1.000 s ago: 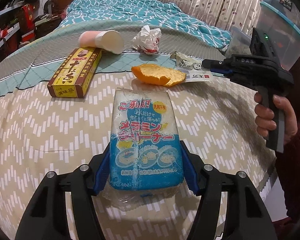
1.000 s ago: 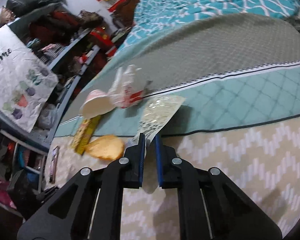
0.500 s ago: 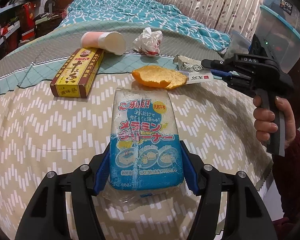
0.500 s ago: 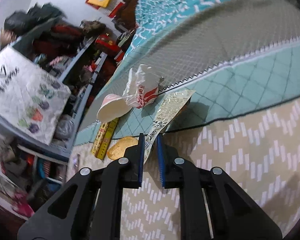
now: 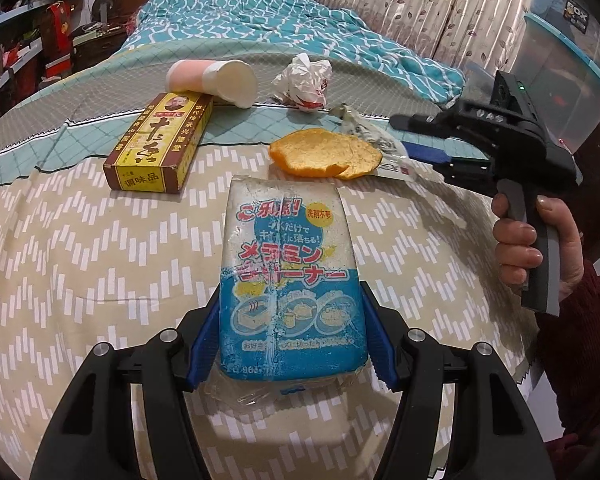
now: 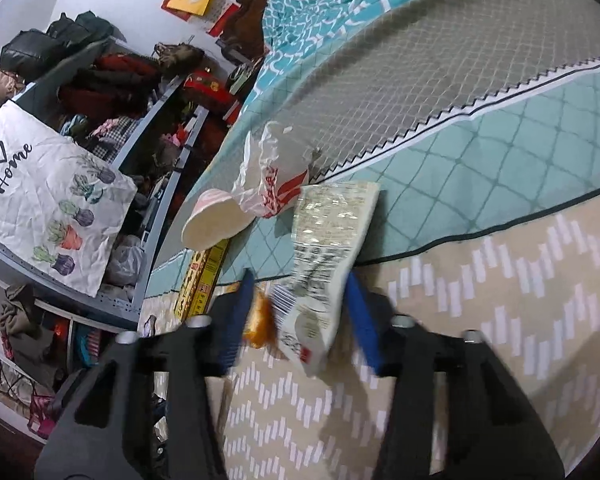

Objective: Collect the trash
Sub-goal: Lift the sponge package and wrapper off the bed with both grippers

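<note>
Blue rubber pads of the left gripper [image 5: 292,344] clamp both sides of a blue-and-white sponge packet [image 5: 290,276], which lies lengthwise straight ahead of the tool on a beige zigzag bedspread [image 5: 80,264].

The right gripper [image 6: 300,312] is opening. A crinkly clear wrapper [image 6: 324,256] sits in the gap between its pads, and they no longer appear to press on it; it seems to be settling onto the bedspread.

Ahead and to the left of the right gripper lie an orange peel [image 6: 260,322], a yellow box [image 6: 204,280], a tipped paper cup [image 6: 216,222] and a crumpled white bag [image 6: 272,184]. From the left gripper's view, these sit in a row beyond the packet.

The step in hand looks like gathering the trash into one heap. To do it well, let the right jaws open fully before drawing back, so the wrapper does not cling to a pad and drag away. Keep the left grip firm but gentle, since the packet is soft and its plastic is slippery.
</note>
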